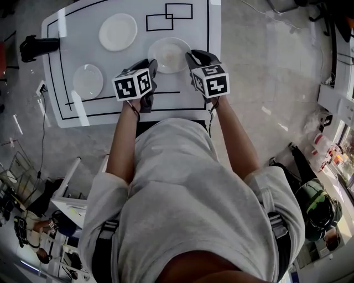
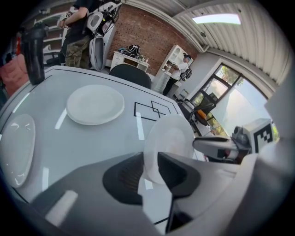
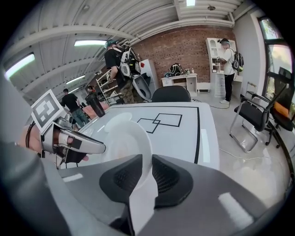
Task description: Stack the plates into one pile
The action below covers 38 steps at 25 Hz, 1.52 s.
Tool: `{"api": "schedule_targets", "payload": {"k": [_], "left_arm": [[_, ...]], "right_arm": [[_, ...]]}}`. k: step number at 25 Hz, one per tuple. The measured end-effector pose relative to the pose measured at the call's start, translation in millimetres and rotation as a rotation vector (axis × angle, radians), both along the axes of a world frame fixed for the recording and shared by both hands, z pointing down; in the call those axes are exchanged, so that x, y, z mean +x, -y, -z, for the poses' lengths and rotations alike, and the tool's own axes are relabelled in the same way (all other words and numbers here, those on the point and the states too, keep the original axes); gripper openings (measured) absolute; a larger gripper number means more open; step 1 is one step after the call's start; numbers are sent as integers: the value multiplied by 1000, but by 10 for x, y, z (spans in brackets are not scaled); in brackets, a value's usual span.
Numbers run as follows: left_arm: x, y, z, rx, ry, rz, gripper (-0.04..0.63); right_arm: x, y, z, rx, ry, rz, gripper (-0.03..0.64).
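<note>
A white plate (image 1: 168, 54) hangs between my two grippers over the near middle of the white table (image 1: 199, 22). My left gripper (image 1: 151, 65) is shut on its left rim, and in the left gripper view the plate (image 2: 170, 133) stands tilted between the pads. My right gripper (image 1: 191, 57) is shut on the opposite rim, with the plate's edge (image 3: 126, 138) pinched between its ribbed pads. A larger white plate (image 1: 118, 32) lies flat at the far left. A small plate (image 1: 88, 81) lies at the near left.
A dark cylinder (image 1: 36, 45) stands at the table's far left edge. Black tape lines and two overlapping rectangles (image 1: 168, 16) mark the tabletop. An office chair (image 3: 170, 93) stands beyond the table's far side, and people stand further back in the room.
</note>
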<state>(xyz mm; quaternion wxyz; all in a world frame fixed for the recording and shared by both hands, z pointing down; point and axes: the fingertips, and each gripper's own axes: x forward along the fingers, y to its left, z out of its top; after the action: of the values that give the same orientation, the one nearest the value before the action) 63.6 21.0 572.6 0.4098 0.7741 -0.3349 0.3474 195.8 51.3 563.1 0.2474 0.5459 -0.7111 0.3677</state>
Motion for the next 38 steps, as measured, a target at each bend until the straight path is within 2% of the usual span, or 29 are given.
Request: {"api": "schedule_targets", "payload": {"k": [4,20,31,38], "left_arm": [[-148,19,99,24,-8,56,48],[-544,203,392,73,-43,139,48],[-790,342,509,92,-56,189,48],[-961,384,452,72,-53,207,48]], "right_arm": [[-66,49,134,40,-20,10,53],[-443,372,552,134,-74,102,34],[-678,551,667,138,-85,128,34],[-854,648,609,124,-89,149,35]]}}
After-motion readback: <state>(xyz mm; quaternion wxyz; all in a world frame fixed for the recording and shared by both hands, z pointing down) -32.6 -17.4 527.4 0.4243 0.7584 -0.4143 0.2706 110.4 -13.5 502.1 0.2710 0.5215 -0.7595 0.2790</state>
